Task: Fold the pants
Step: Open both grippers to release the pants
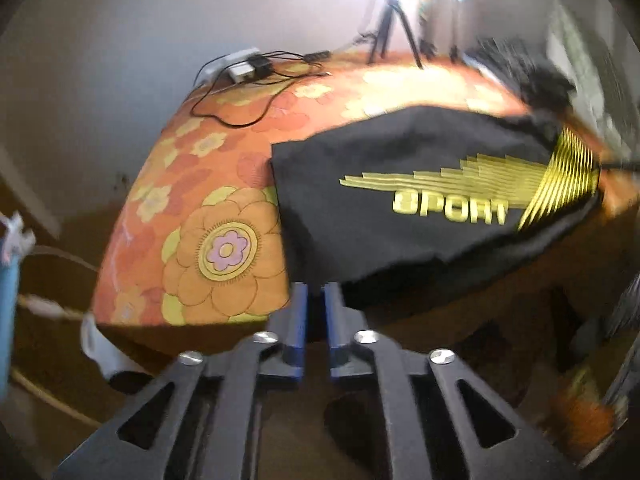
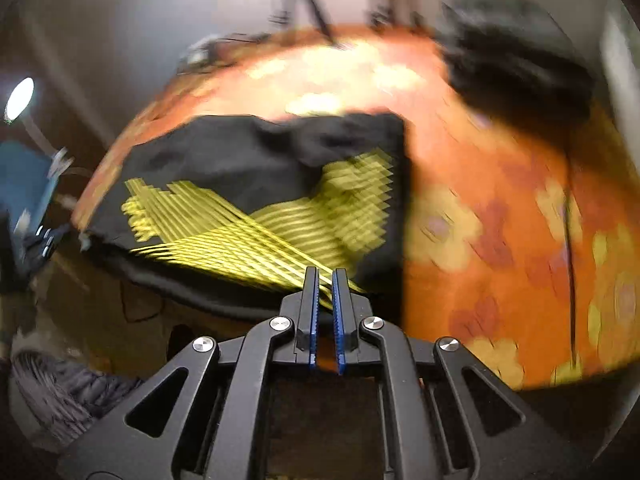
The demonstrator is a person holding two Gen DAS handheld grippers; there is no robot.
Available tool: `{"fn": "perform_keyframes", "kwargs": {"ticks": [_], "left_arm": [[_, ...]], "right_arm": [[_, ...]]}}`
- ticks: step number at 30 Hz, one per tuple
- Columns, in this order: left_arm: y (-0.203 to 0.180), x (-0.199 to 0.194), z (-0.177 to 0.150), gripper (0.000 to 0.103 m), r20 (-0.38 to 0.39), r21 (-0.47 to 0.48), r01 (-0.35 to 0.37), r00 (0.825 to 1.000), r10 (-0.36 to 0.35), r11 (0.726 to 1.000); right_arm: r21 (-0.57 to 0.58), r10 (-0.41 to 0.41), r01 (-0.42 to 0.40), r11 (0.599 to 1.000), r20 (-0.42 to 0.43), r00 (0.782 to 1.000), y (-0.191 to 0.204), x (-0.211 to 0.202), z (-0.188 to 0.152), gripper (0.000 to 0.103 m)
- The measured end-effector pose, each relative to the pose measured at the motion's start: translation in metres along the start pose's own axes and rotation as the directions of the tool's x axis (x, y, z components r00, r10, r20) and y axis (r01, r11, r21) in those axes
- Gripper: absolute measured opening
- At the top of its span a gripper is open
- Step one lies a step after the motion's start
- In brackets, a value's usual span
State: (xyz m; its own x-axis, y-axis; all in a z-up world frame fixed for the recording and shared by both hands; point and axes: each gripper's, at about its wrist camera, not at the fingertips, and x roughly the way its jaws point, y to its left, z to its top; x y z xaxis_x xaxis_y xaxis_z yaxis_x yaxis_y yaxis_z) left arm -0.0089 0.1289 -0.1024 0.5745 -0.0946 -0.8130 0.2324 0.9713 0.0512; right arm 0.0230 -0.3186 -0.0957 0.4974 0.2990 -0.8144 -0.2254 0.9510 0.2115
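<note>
Pants [image 1: 420, 200] look soft and floppy mid-frame, so grab hem corners; left tool [image 1: 316, 292] and right tool [image 2: 325, 276] nearly closed, empty.

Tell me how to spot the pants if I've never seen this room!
Find the big orange flowery bedcover. Lying flat near its front edge are the black pants, partly folded. Nothing else there has shiny yellow stripes and the word SPORT printed on it; the dark pile farther back is plain.
</note>
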Motion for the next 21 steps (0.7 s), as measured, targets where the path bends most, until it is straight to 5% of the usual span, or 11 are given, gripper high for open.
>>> {"fn": "perform_keyframes", "kwargs": {"ticks": [4, 5, 8, 13, 18, 21], "left_arm": [[0.017, -0.001, 0.011, 0.025, 0.065, -0.227, 0.105, 0.994, -0.092, 0.968], [0.021, 0.003, 0.014, 0.033, 0.066, -0.269, 0.13, 0.991, -0.117, 0.954], [0.026, 0.012, 0.018, 0.035, 0.072, -0.343, 0.13, 0.991, -0.112, 0.93], [0.038, 0.019, 0.013, 0.035, 0.074, -0.433, 0.23, 0.973, -0.22, 0.871], [0.055, 0.027, -0.012, 0.035, 0.083, -0.572, 0.321, 0.938, -0.336, 0.755], [0.056, 0.035, -0.03, 0.035, 0.114, -0.658, 0.394, 0.895, -0.432, 0.642]], "right_arm": [[-0.178, 0.147, -0.147, 0.973, -0.019, 0.989, 0.054, 0.006, 0.018, 0.043], [-0.245, 0.172, -0.17, 0.954, -0.013, 0.985, 0.074, 0.008, 0.022, 0.047], [-0.373, 0.226, -0.223, 0.9, -0.037, 0.973, 0.126, 0.022, 0.028, 0.047], [-0.516, 0.284, -0.304, 0.801, -0.119, 0.951, 0.204, 0.05, 0.022, 0.047], [-0.607, 0.248, -0.301, 0.735, -0.173, 0.953, 0.253, 0.088, 0.007, 0.047], [-0.632, 0.216, -0.274, 0.725, -0.169, 0.962, 0.261, 0.104, 0.002, 0.047]]}}
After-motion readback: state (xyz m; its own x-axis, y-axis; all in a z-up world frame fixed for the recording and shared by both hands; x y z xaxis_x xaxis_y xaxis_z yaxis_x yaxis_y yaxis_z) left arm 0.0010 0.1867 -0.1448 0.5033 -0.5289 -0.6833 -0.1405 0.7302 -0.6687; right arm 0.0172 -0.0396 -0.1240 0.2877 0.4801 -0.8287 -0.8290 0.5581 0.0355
